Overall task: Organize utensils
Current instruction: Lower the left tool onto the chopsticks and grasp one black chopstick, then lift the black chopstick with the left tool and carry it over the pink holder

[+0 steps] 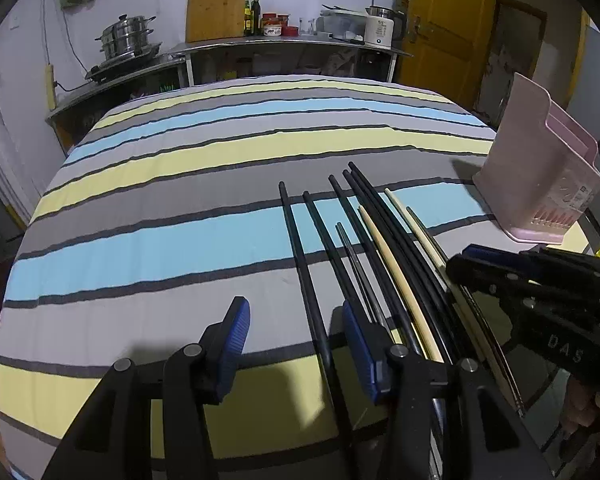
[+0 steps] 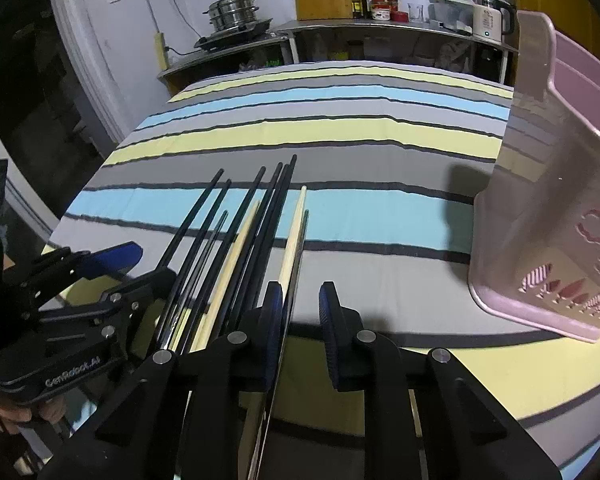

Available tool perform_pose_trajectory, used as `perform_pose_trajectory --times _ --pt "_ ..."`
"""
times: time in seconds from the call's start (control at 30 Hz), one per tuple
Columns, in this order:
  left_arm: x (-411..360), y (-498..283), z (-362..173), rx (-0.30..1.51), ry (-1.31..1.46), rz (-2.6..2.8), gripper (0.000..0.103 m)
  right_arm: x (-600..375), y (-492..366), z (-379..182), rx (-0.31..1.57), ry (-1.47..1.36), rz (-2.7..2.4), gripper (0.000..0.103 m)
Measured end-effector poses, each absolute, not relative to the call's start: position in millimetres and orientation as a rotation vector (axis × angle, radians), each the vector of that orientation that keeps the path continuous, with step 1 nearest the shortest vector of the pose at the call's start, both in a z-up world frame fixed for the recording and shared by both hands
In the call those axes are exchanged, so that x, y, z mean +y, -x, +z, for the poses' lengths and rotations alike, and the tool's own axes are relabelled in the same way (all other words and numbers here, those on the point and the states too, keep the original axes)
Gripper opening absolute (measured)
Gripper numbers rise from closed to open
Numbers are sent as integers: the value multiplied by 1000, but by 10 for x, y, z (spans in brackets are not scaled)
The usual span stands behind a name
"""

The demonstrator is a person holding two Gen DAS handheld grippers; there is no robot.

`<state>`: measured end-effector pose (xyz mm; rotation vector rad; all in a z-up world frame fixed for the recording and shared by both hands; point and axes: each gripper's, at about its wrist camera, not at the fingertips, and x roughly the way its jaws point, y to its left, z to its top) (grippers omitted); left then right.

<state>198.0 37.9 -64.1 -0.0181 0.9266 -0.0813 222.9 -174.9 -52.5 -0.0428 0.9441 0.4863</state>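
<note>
Several chopsticks lie side by side on a striped cloth: black ones [image 1: 312, 272] [image 2: 204, 216], pale wooden ones [image 1: 396, 276] [image 2: 294, 232] and a thin metal one [image 1: 354, 264]. A pink slotted utensil holder [image 1: 540, 184] [image 2: 548, 216] stands to their right. My left gripper [image 1: 296, 332] is open above the near ends, a black chopstick between its fingers, untouched. My right gripper [image 2: 300, 332] is open, its left pad [image 2: 274, 320] beside the rightmost chopsticks; it also shows in the left wrist view [image 1: 500, 268].
The striped cloth [image 1: 180, 184] covers the whole table. Behind it a steel counter [image 1: 260, 44] carries a cutting board, bottles, a steamer pot [image 1: 128, 36] and a kettle [image 1: 380, 26]. A yellow door [image 1: 444, 16] is at the back right.
</note>
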Motion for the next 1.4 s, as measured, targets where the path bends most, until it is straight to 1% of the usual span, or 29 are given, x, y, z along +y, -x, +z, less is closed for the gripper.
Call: perform_pose_trajectory --times 0.47,0.57,0.63,0.67,0.7,0.73,0.8,0.87,1.13,1.4 --pt "374 -2182 -624 958 -7 -57 49 -1660 -2352 -513 965 91 442 19" --pt "373 -2220 -625 953 -16 -57 48 -1617 -2373 -513 968 122 426 17" --pt "361 -2229 -624 951 -22 -58 45 -1607 -2375 -514 966 137 416 14" --pt "353 -2233 -622 950 -25 -62 39 -1599 -2379 -515 966 142 413 12" --pt "346 -2236 -620 949 -26 -61 31 -1598 -2387 -516 966 146 412 9" --pt "346 -2248 -614 951 -28 -57 27 -1603 -2397 -516 969 148 412 8" --pt "349 -2269 -609 955 -26 -58 14 -1600 -2420 -511 978 143 417 7" --pt "376 -2288 -601 960 -13 -57 8 -1605 -2437 -506 983 140 422 6" --pt "542 -2205 -458 951 83 -80 5 -1674 -2359 -333 954 93 451 5" --pt "577 -1948 90 849 87 -120 5 -1821 -2177 69 878 43 483 5"
